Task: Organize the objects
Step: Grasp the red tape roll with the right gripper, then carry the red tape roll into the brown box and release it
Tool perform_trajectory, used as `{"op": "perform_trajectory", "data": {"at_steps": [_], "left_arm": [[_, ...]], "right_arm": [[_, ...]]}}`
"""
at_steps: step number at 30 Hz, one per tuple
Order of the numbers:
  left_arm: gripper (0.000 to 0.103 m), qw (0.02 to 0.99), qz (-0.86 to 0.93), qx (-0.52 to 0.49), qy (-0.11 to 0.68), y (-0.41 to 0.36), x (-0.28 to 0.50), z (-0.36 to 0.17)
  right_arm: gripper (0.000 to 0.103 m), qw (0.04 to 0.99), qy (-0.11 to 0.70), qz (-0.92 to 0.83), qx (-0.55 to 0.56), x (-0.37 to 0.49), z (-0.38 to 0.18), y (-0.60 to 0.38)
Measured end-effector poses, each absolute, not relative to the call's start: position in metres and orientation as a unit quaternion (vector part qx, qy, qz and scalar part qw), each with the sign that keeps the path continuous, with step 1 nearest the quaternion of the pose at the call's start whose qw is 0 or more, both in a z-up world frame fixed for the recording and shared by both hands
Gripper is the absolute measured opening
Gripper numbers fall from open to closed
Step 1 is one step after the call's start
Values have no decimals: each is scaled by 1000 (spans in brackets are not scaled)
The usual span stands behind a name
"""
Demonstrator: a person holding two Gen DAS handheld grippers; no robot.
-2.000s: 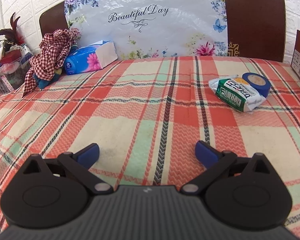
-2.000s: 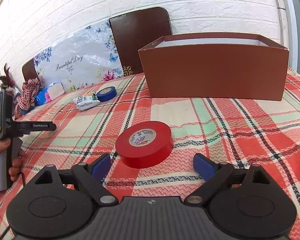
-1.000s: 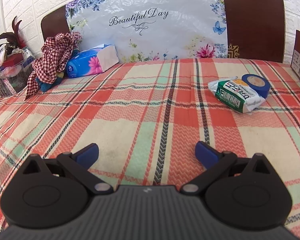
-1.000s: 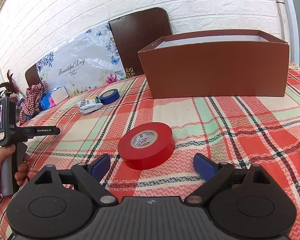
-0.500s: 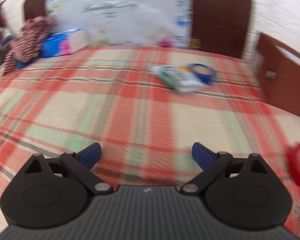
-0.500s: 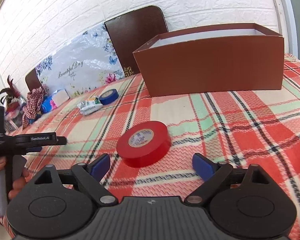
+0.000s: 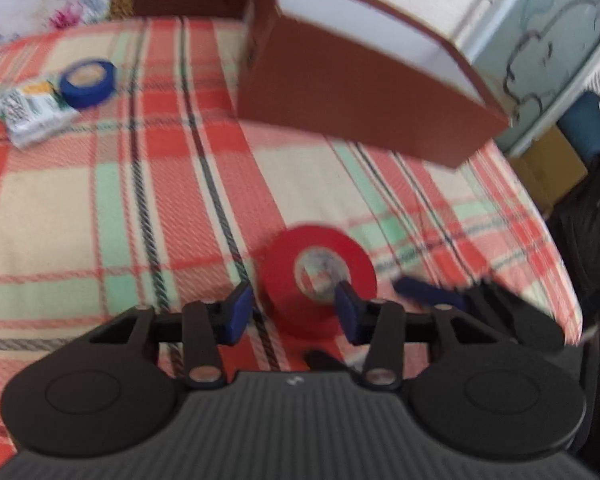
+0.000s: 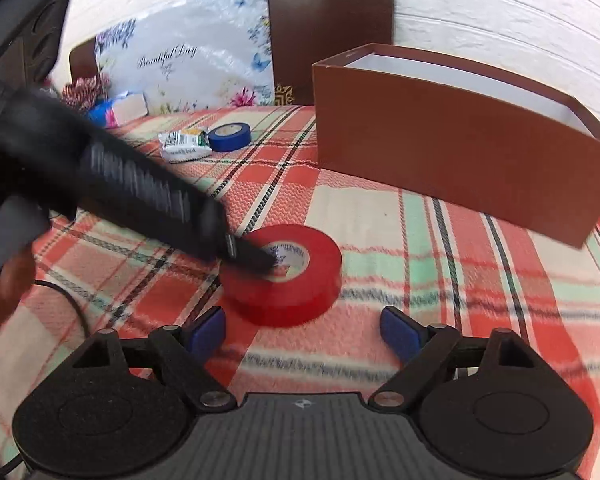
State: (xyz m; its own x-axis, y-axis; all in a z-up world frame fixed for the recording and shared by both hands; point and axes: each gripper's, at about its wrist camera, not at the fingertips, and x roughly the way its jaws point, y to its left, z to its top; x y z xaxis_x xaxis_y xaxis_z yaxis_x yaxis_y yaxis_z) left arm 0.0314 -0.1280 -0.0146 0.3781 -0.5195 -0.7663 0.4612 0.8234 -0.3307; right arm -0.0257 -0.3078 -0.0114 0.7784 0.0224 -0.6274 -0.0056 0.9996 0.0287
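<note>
Red tape roll [image 7: 316, 276]: lies flat on the plaid tablecloth [image 7: 100, 200], near the front edge, well short of the brown box [image 7: 364, 96]. Core hole faces up.

Left gripper [image 7: 292, 312]: pads partly closed, straddling the near-left band of the roll; one blue pad [image 7: 238, 312] stands outside the rim, the other over the core hole. The right wrist view shows a fingertip [image 8: 256, 258] reaching into the hole. Whether the pads already press on the band cannot be told; motion blur hides contact.

Right gripper [image 8: 304, 330]: fingers spread wide, holding nothing, hovering just in front of the roll and apart from it.

Brown box: open top, white inside, standing behind the roll to the right. Likely destination, as a judgement.

Other items: blue tape roll [image 8: 230, 136] touching a green-and-white packet [image 8: 184, 144], far side of the cloth, beside the box corner.

Handling notes (judgement): step in hand appears to be a pinch on the roll's wall, inside pad against the core, outside pad against the rim.
- Seat both pads low on the band before closing, so the roll does not tip or skid on the cloth.
- Close firmly; the glossy side may slip.
- Lift straight, keeping the roll level.
- Keep the right gripper back; the two tools are crowded here and could knock together.
</note>
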Motion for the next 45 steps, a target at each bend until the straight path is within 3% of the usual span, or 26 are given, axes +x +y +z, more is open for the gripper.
{"op": "perform_trajectory", "data": {"at_steps": [4, 6, 13, 17, 29, 37, 45], "left_arm": [[42, 832, -296, -40, 468, -126, 31, -14], [37, 835, -293, -37, 464, -127, 32, -4], [38, 873, -353, 4, 337, -170, 47, 95], [38, 880, -372, 21, 295, -218, 84, 126], [38, 869, -364, 58, 330, -320, 164, 71], [49, 891, -308, 78, 325, -307, 142, 72], [53, 904, -303, 87, 290, -267, 61, 87]], "right_arm": [[69, 946, 324, 30, 1, -16, -13, -303], [69, 950, 311, 23, 3, -18, -10, -301], [69, 985, 167, -43, 16, -21, 63, -343], [69, 987, 133, -87, 9, 9, 89, -386], [66, 967, 196, -159, 40, 92, 40, -480], [68, 969, 164, -174, 67, 52, 42, -464], [74, 969, 140, -181, 90, -24, 52, -416]]}}
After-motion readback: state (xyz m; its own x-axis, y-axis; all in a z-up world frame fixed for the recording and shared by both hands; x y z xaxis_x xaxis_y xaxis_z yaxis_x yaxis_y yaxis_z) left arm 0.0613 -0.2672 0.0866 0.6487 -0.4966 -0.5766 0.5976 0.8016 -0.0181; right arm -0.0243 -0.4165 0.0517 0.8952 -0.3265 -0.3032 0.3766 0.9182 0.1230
